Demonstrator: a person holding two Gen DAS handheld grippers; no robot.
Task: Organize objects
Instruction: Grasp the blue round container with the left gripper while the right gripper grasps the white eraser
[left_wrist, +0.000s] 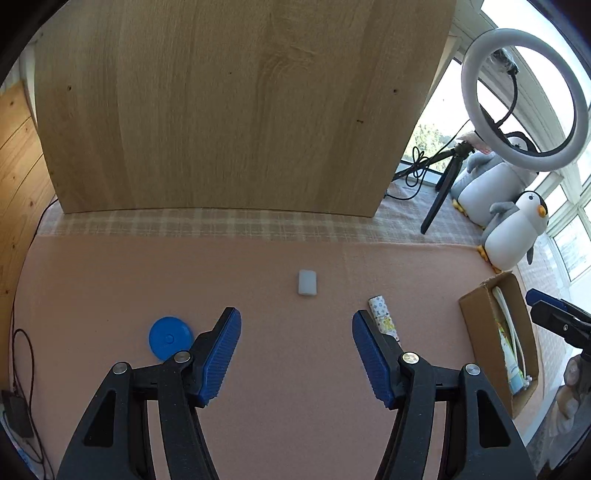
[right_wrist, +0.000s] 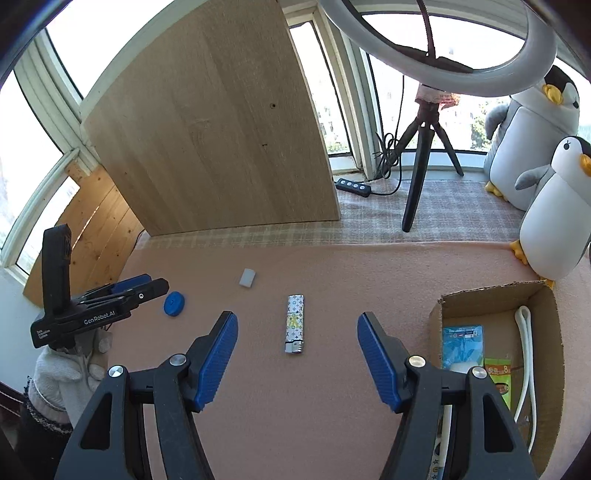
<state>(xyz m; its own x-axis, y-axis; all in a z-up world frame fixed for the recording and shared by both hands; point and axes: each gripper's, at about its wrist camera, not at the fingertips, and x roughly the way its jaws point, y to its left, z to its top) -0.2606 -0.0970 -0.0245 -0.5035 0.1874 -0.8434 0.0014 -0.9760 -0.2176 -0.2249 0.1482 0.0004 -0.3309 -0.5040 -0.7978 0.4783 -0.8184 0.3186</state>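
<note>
Closest to each camera are the big black grippers with ridged blue pads. The right gripper (right_wrist: 297, 360) is wide apart and holds nothing. The left gripper (left_wrist: 295, 356) is spread wide too, and it is empty.

Under them lies the soft pink cloth (right_wrist: 332, 424) that covers the table. A brown cardboard box (right_wrist: 554, 350) with open flaps sits on the right side of it. Inside are a blue packet, a green packet and a white cord.

Three small things still wait on the cloth. The patterned silver lighter (right_wrist: 294, 324) lies flat, right between the right gripper's pads and a bit ahead of them. The round blue plastic cap (left_wrist: 170, 337) sits just left of the left gripper. The little white block (left_wrist: 307, 282) rests farther ahead.

The lighter looks like the next thing to pick up. It is thin and smooth, so it could slip or spin if the pads close off-centre. The pads could also snag the soft cloth and pull it up.
</note>
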